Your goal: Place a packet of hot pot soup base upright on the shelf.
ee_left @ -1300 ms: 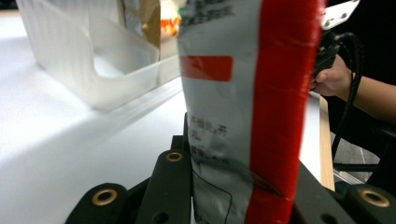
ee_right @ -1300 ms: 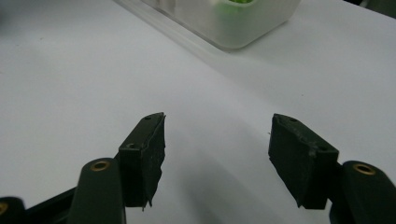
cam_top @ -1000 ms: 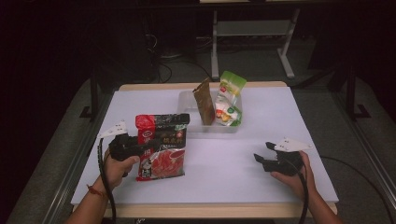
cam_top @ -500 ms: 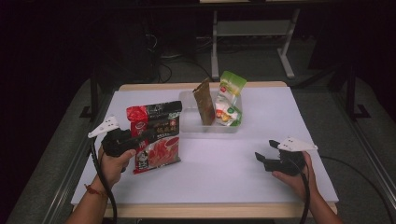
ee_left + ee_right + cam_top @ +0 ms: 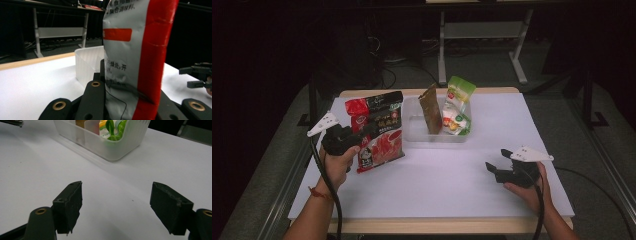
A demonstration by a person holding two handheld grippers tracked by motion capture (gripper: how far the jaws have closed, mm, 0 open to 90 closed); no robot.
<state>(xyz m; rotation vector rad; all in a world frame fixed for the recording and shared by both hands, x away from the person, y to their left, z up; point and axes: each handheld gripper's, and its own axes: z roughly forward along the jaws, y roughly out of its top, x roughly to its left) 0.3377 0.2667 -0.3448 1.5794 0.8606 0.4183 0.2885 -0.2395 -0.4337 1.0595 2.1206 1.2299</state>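
Note:
A large red and black food pouch hangs upright just above the white table, left of the clear bin. My left gripper is shut on its lower left edge. In the left gripper view the pouch rises from between the jaws, its red edge strip facing me. My right gripper rests low at the table's right front, apart from everything. Its jaws have just been opening and stand open with nothing between them.
The clear bin at the table's back centre holds a brown packet and a green and white pouch, both upright. Bare white tabletop lies between my hands. A metal frame stands on the dark floor behind the table.
My left gripper has lifted the red pouch off the table and stood it upright, closer to the bin. The right hand has stayed put while its jaws spread a little.

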